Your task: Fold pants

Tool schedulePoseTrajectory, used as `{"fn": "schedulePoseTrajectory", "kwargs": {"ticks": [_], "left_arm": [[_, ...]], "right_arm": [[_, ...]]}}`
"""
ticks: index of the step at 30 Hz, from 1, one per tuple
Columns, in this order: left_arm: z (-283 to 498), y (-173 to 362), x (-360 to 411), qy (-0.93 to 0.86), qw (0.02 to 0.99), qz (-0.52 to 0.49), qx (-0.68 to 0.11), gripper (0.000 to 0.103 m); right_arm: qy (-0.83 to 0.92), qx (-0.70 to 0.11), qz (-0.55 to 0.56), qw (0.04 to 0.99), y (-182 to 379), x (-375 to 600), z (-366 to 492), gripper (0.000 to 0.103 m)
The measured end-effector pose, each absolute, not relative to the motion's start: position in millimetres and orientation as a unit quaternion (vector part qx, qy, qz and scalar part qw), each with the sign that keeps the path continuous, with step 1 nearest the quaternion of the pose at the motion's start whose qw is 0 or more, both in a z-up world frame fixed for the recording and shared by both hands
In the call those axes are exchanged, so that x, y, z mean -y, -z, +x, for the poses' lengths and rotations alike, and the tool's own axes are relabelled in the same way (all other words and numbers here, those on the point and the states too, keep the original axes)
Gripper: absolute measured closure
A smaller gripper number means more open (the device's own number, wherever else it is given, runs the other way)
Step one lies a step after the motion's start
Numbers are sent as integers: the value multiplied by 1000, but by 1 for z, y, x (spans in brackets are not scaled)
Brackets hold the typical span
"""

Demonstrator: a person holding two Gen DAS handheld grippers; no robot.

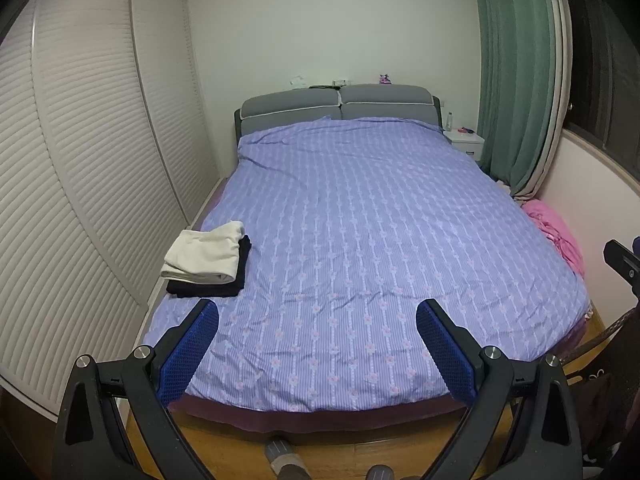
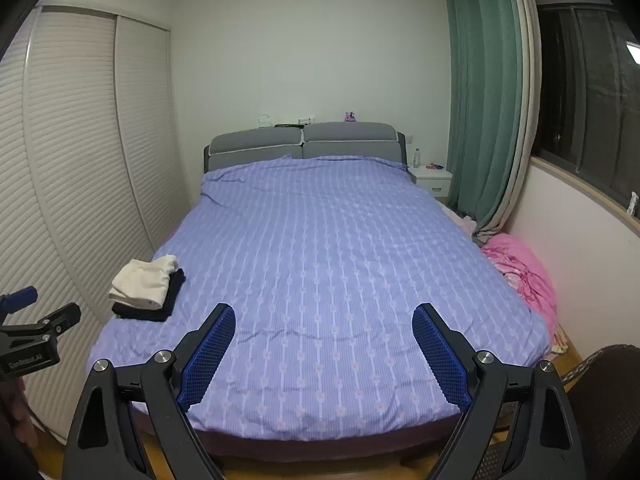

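The left gripper (image 1: 318, 320) is spread wide and holds nothing; its two blue pads (image 1: 190, 354) stand far apart above the foot end of the bed (image 1: 360, 220). The right gripper (image 2: 324, 324) is also spread wide and holds nothing, with its blue pads (image 2: 208, 356) over the same end of the bed. In the left wrist view a part of the right gripper shows at 3 o'clock, and in the right wrist view a part of the left gripper shows at 9 o'clock, so the two are side by side and apart. The bed is covered with a purple striped sheet (image 1: 380, 200) with small pink flowers. At about 10 o'clock from the left gripper, near the left edge of the bed, lies a small stack of folded clothes: a cream piece (image 1: 206, 254) on top of a black piece (image 1: 216, 288). Whether these are pants I cannot tell. Beyond the bed at 12 o'clock is a grey headboard (image 1: 340, 108). At 9 o'clock stands a white closet with slatted doors (image 1: 92, 140). At 1 o'clock hangs a green curtain (image 1: 516, 72), with a white nightstand (image 1: 464, 140) beside it. A pink blanket (image 2: 524, 272) lies at the right side of the bed, at 3 o'clock.
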State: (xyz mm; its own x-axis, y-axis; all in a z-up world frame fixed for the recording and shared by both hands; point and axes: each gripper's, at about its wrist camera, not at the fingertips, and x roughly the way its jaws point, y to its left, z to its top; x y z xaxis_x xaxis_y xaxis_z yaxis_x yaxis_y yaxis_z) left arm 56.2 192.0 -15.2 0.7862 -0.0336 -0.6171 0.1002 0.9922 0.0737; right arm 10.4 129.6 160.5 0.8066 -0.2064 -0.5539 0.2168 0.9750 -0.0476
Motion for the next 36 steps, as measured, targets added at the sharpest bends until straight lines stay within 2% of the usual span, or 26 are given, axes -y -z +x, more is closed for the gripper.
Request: {"fn": "schedulePoseTrajectory", "kwargs": {"ticks": [36], "left_arm": [[58, 10, -187, 43, 945, 63, -318, 2]], "right_arm": [[111, -288, 18, 951, -165, -118, 13, 12]]}}
